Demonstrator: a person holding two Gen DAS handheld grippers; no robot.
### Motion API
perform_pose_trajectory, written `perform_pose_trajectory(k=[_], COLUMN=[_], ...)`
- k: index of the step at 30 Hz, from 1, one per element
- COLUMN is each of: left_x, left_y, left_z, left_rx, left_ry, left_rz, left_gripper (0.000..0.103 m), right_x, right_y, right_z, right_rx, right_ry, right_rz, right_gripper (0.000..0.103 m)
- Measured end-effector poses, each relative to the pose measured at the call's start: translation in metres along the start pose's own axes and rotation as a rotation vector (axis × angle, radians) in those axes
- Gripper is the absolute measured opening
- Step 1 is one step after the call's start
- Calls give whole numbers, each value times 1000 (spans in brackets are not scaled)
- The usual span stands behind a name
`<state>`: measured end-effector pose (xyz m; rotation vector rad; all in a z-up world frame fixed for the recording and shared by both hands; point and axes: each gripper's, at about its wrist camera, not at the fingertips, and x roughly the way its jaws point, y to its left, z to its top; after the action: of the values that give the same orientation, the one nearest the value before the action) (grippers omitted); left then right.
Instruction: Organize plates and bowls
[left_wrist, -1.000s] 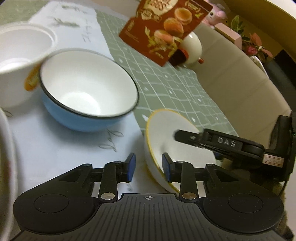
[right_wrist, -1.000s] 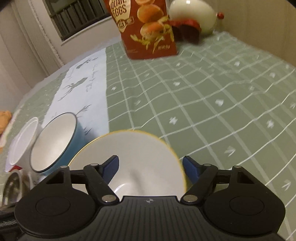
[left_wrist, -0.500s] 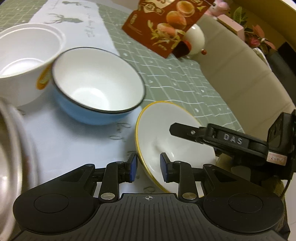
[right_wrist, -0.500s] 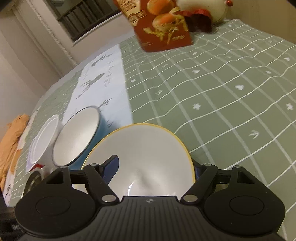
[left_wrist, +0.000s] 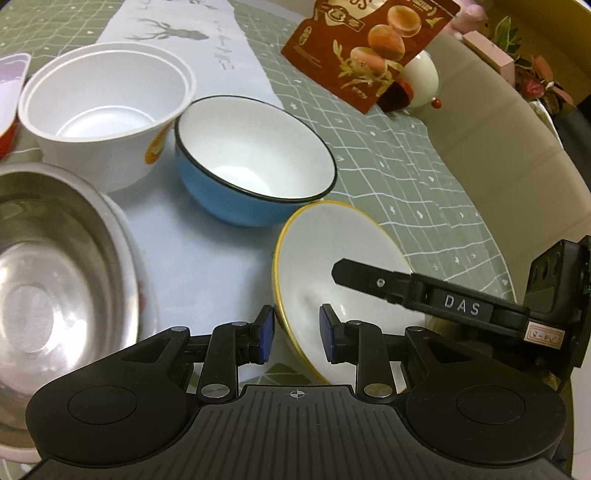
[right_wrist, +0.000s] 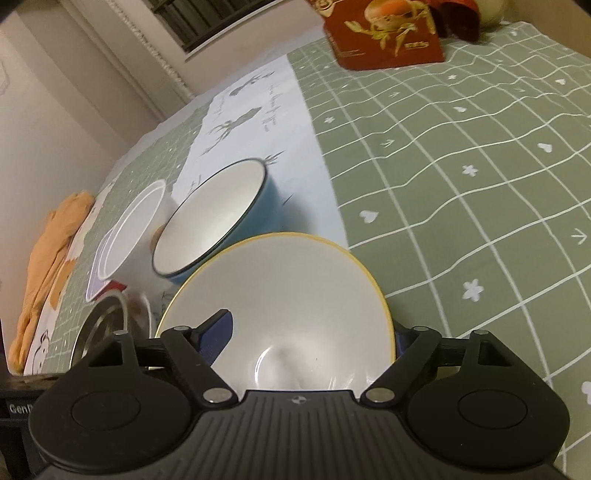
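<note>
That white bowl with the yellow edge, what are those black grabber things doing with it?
Two hand-held grippers are handling the white yellow-rimmed bowl, tipped up beside the blue enamel bowl. The left gripper has its blue pads on either side of the rim. The right gripper straddles the bowl and its jaws are opening. A steel bowl and a white plastic bowl wait nearby.

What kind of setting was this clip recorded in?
Most likely a home dining table. A green checked tablecloth with a white deer-print runner covers it, a snack bag stands at the back, and mixed household bowls, such as the blue bowl, sit together.
</note>
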<state>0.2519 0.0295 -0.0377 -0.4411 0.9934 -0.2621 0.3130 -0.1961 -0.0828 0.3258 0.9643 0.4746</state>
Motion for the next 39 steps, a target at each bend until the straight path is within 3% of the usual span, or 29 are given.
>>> perform_pose_trajectory(k=[15,29,33,39], left_x=[-27,-31,-37,-53], left_y=[32,39,43,60], left_z=[-13,-18,-17,15], left_rx=[-70,-75,-89,-144], left_ry=[-51,-69,-104,-148], left_rz=[45,43,47,46], left_gripper=[29,29,23,24], right_x=[6,15,14,-11], right_y=[37,54,56,61], right_z=[-25,-34,-35,-28], right_rx=[-124,-192,-223,-300], right_ry=[45,39,38,-63], right_rz=[84,60,50,-7], right_gripper=[86,87,87,87])
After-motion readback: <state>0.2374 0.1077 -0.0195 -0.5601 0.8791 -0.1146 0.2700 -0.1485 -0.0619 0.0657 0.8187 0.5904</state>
